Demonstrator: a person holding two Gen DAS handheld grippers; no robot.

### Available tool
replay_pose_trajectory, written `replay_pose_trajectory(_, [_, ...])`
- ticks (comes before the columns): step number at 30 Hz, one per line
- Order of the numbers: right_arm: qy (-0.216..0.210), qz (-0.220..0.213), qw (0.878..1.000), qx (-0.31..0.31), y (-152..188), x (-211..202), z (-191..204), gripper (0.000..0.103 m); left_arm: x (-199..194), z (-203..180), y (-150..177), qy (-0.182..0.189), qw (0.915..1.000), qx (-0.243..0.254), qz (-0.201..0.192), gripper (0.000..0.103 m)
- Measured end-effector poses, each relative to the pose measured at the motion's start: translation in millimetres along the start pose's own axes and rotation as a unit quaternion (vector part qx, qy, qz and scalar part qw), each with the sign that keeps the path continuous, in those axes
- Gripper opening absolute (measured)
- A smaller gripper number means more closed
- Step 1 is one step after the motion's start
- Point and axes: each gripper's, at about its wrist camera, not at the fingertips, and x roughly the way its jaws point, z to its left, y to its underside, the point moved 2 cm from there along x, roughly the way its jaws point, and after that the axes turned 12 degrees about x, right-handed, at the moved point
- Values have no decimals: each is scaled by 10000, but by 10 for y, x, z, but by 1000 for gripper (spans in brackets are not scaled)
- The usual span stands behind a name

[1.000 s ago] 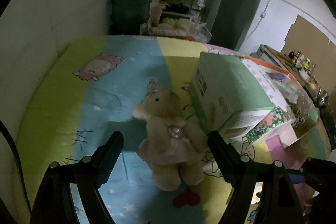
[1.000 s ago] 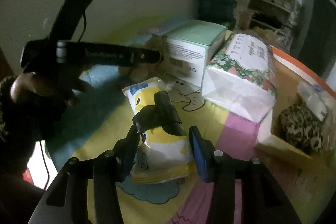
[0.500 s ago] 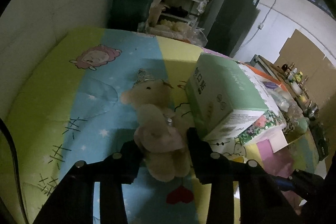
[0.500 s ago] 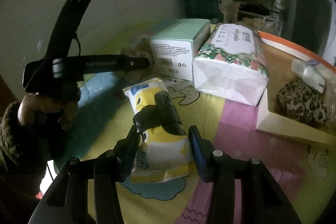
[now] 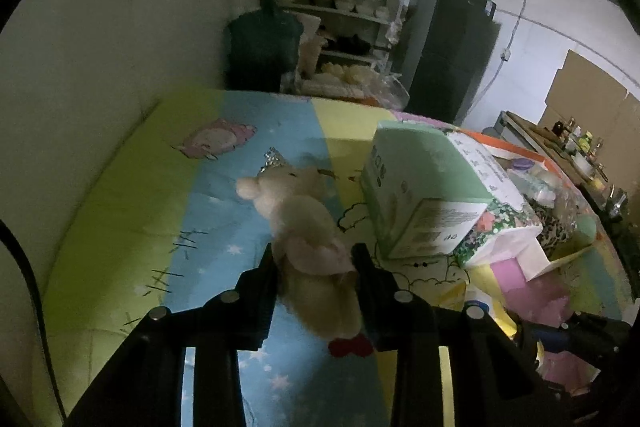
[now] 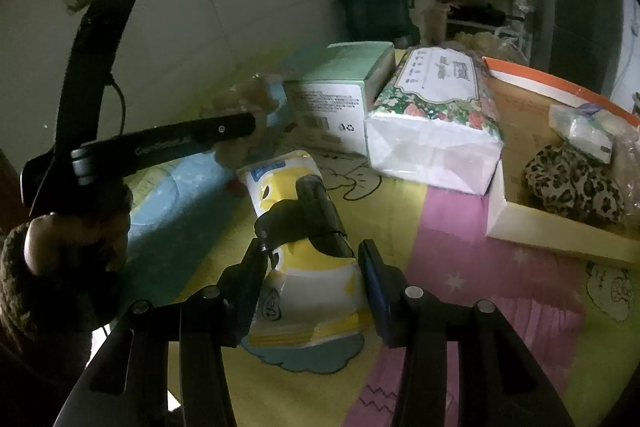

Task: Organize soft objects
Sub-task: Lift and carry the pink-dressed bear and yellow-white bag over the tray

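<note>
Right gripper (image 6: 312, 267): fingers pressed to either side of a yellow-and-white pack (image 6: 304, 267) with a black item (image 6: 316, 223) on top, on a cartoon-print mat (image 6: 460, 287). Beyond it: green box (image 6: 340, 95), floral tissue pack (image 6: 432, 119) just beside it, and, at right, an open carton (image 6: 552, 231) holding a leopard-print cloth (image 6: 572, 183). Left gripper (image 6: 240, 125): hand-held at left, its tip at a plush toy (image 6: 248, 95), grip not discernible.

my feeds are dim and grainy, brightest on the pale wall (image 5: 520, 39) at upper right of the left view, with black fisheye vignetting bending the edges, soft motion blur throughout, and deep shadow at the right view's lower left.
</note>
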Motion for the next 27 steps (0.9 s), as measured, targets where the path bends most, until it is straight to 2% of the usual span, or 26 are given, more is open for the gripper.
replay_pose_trajectory(1, [-6,-19,10000,-10,-1,-13,16,49,-20,3,-7,-43,10000,11,-21,26])
replay_pose_trajectory(5, [-32,-86,9999,-44,11,-83,62,49,-158,-1,-7,-169,9997,29,-158,26])
replay_pose_trajectory(27, [-6,-465,9989,-26,12,-393,39,49,-558,-284,-37,-211,9976,322,-574,25])
